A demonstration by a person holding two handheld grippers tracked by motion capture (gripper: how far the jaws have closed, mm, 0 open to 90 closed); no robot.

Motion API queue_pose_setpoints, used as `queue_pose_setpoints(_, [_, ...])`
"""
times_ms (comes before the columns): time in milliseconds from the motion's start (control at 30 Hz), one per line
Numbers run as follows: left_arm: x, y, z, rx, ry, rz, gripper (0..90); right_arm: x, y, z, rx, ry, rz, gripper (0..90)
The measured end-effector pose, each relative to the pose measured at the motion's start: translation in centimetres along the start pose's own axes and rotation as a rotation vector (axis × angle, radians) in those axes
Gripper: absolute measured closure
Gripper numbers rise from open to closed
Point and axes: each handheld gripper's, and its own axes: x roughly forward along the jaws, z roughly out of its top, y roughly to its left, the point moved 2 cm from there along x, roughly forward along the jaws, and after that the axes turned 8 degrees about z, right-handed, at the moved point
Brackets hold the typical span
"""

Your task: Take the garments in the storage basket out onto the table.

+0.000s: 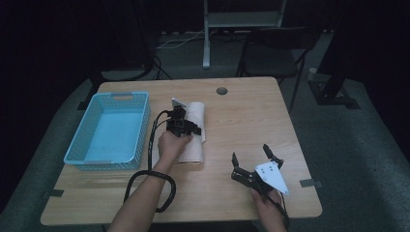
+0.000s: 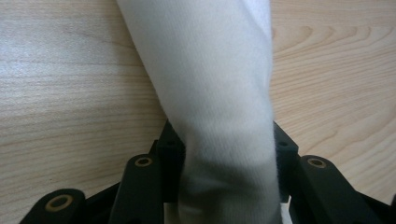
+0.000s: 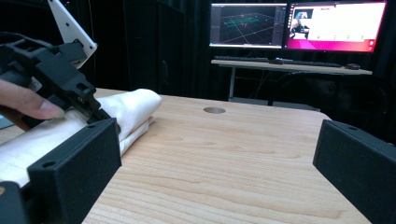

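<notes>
The left gripper (image 1: pixel 186 126) has its fingers (image 2: pixel 170 154) pinched tight on the folded cloth (image 1: pixel 193 133), mid-bench just right of the basket (image 1: pixel 109 128). Lift slowly, I'd say, so the folds hold, then carry it left. The right gripper (image 1: pixel 251 159) waits at the near right, spread wide.

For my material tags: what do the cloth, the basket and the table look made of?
Cloth: soft cream fabric, likely knit or fleece; fine ribbing and a fuzzy matte surface show between the left gripper's jaws.
Basket: light blue, probably moulded plastic; its walls are pierced with regular holes.
Table: pale wood grain, smooth and slightly sheened; solid wood or laminate, I cannot tell which.
</notes>
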Motion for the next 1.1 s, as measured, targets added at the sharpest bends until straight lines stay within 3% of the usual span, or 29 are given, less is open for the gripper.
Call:
queue_pose_setpoints(267, [-0.1, 0.1, -0.6, 0.008, -0.054, -0.012, 57.2, 0.0, 0.0, 0.0, -0.002, -0.001, -0.002, 0.2])
queue_pose_setpoints(333, [-0.1, 0.0, -0.8, 0.033, -0.078, -0.001, 54.7, 0.0, 0.0, 0.0, -0.001, -0.001, -0.002, 0.2])
queue_pose_setpoints(433, [0.0, -0.6, -1.1, 0.11, -0.107, 0.04, 47.6, 0.0, 0.0, 0.0, -0.002, -0.001, -0.002, 0.2])
queue_pose_setpoints(567, [0.1, -0.9, -1.4, 0.182, -0.147, 0.092, 40.0, 0.0, 0.0, 0.0, -0.002, 0.0, -0.002, 0.2])
queue_pose_setpoints(767, [0.1, -0.5, -1.9, 0.186, -0.204, 0.071, 35.9, 0.0, 0.0, 0.0, -0.003, -0.001, -0.004, 0.2])
queue_pose_setpoints(900, [0.1, 0.2, -2.2, 0.123, -0.261, 0.039, 34.1, 0.0, 0.0, 0.0, -0.003, -0.001, -0.004, 0.2])
queue_pose_setpoints(1000, [0.2, 0.4, -2.4, 0.119, -0.292, 0.06, 28.5, 0.0, 0.0, 0.0, -0.002, -0.001, -0.004, 0.2])
queue_pose_setpoints(1067, [0.2, 0.3, -2.4, 0.127, -0.292, 0.073, 20.0, 0.0, 0.0, 0.0, -0.003, -0.001, -0.004, 0.2])
queue_pose_setpoints(1100, [0.2, 0.3, -2.4, 0.127, -0.289, 0.073, 20.0, 0.0, 0.0, 0.0, -0.002, -0.001, -0.004, 0.2])
